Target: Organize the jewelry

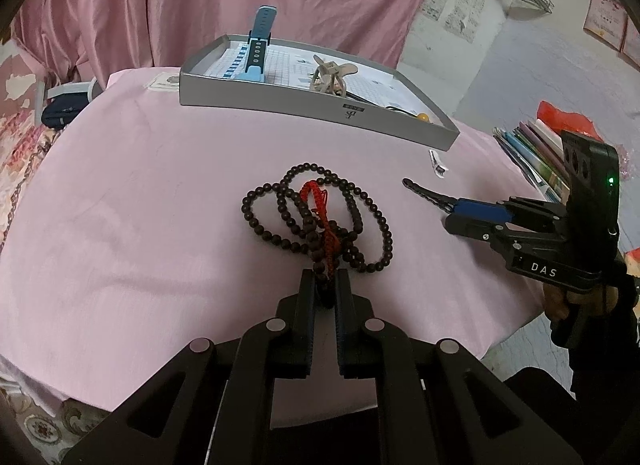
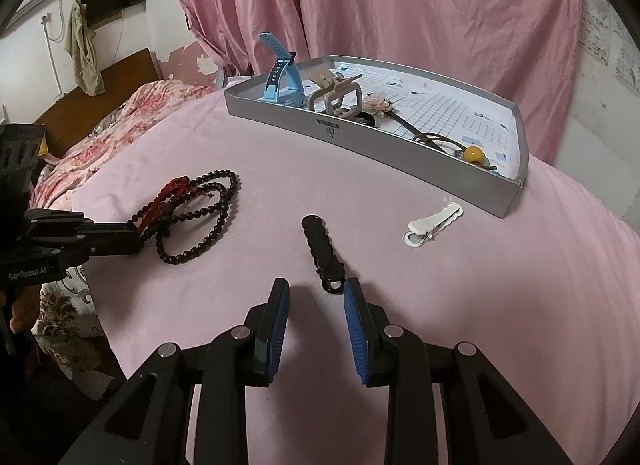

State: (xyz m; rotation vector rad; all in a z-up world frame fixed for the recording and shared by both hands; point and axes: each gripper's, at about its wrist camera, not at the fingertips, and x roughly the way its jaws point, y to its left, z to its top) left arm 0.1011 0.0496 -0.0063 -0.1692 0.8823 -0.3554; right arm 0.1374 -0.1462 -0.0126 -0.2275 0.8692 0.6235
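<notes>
Black hair clip point(image 2: 323, 253) lies just ahead of the open right hand-held gripper point(image 2: 316, 293).

Left wrist view: the left hand-held gripper point(image 1: 325, 285) is closed narrow on the dark bead necklace point(image 1: 316, 217), mid-counter point(image 1: 140, 193). Right wrist view: the clip's long axis runs near-to-far, its near end between the spread fingers; gray tray point(image 2: 400, 149) beyond.

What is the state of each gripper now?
Left gripper: closed on the bead necklace.
Right gripper: open, empty, beside the black hair clip.
</notes>
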